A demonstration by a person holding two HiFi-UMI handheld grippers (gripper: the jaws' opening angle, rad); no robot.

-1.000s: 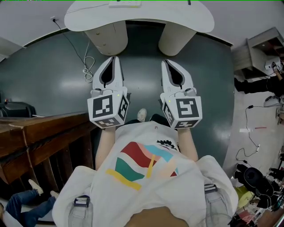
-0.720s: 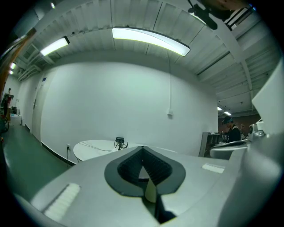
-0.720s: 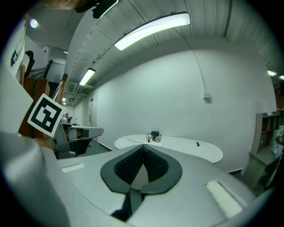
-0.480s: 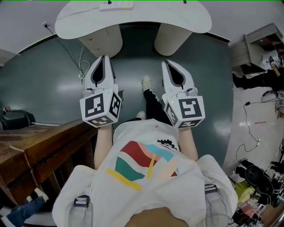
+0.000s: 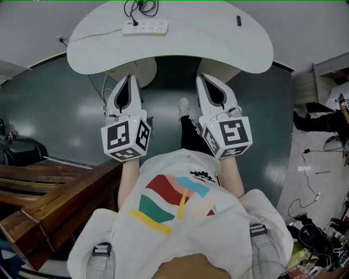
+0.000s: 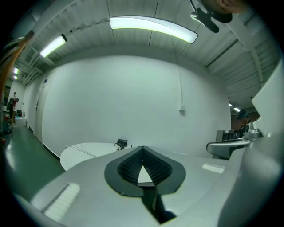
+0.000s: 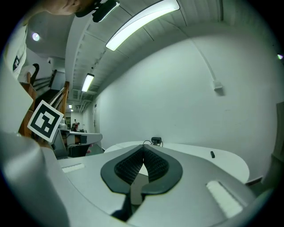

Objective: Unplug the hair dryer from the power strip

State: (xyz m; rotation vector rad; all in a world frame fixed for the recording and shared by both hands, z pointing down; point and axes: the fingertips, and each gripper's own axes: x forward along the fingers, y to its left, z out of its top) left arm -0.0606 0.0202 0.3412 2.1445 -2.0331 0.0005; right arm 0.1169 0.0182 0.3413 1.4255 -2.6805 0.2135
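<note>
A white power strip (image 5: pixel 144 26) lies on the far part of a white curved table (image 5: pixel 218 43). A black plug (image 5: pixel 134 22) sits in its left end, and a black cord (image 5: pixel 143 6) loops away past the top edge. The hair dryer itself is out of sight. Both grippers hang short of the table's near edge, over the floor. My left gripper (image 5: pixel 130 78) is shut and empty, as is my right gripper (image 5: pixel 200 78). The left gripper view shows its tips (image 6: pixel 142 147) pointing at the distant plug (image 6: pixel 121 143). The right gripper view shows the plug (image 7: pixel 155 140) beyond its shut tips (image 7: pixel 143 147).
Two cream pedestal legs (image 5: pixel 122 70) carry the table. A small black object (image 5: pixel 238 20) lies on the table's right part. A white cable (image 5: pixel 101 84) trails on the green floor at the left. Wooden furniture (image 5: pixel 49 185) stands at the left, clutter (image 5: pixel 322 240) at the right. The person's foot (image 5: pixel 184 104) is forward.
The table has come nearer and lower in the head view, so the power strip now shows whole. Both grippers have moved forward toward it. The person has stepped ahead.
</note>
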